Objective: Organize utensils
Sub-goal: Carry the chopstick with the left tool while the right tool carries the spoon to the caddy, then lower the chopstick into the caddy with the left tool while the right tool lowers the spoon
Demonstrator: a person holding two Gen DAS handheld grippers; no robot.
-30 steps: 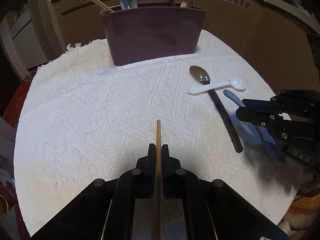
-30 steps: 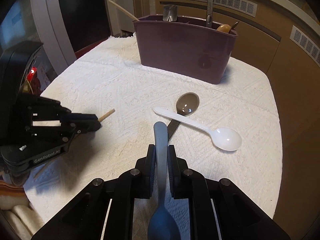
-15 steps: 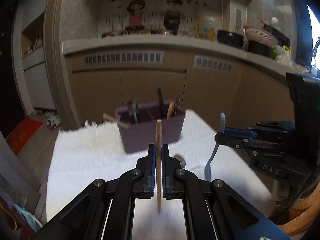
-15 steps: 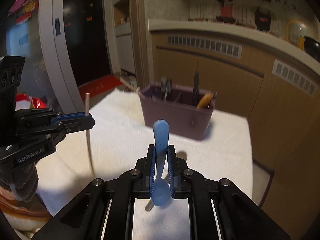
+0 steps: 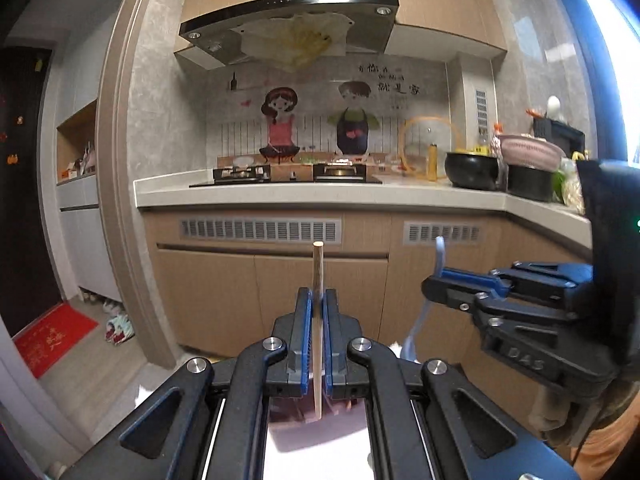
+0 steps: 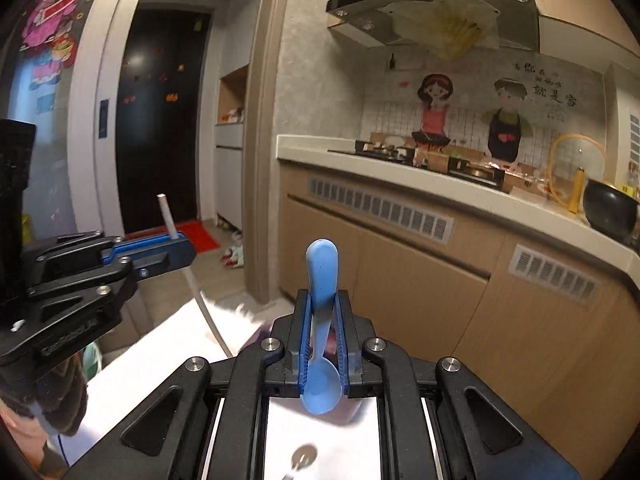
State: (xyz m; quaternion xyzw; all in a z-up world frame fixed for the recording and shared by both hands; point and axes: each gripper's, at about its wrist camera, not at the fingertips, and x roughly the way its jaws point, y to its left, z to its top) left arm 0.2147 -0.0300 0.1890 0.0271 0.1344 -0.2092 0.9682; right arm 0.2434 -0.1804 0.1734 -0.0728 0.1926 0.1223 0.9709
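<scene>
My left gripper (image 5: 318,300) is shut on a thin wooden chopstick (image 5: 318,268) that stands upright, its lower end hanging below the pads. In the right wrist view that chopstick (image 6: 167,216) and the left gripper (image 6: 178,246) show at the left. My right gripper (image 6: 322,308) is shut on a blue spoon (image 6: 322,268), handle up and bowl down. From the left wrist view the right gripper (image 5: 434,286) and the blue spoon (image 5: 440,248) are alongside at about the same height. Both are high above the white towel (image 6: 160,360). A sliver of the purple utensil holder (image 5: 316,420) shows beneath the left fingers.
A metal spoon bowl (image 6: 303,456) lies on the towel far below. Ahead run tan kitchen cabinets (image 5: 248,292), a pale counter (image 5: 280,196) with a stove and pots, and a door frame (image 5: 116,200) at the left. A red mat (image 5: 52,336) lies on the floor.
Both grippers have risen well above the table and tipped upward, each still holding its utensil. The holder, towel and loose spoons have dropped to the bottom edge of both views.
</scene>
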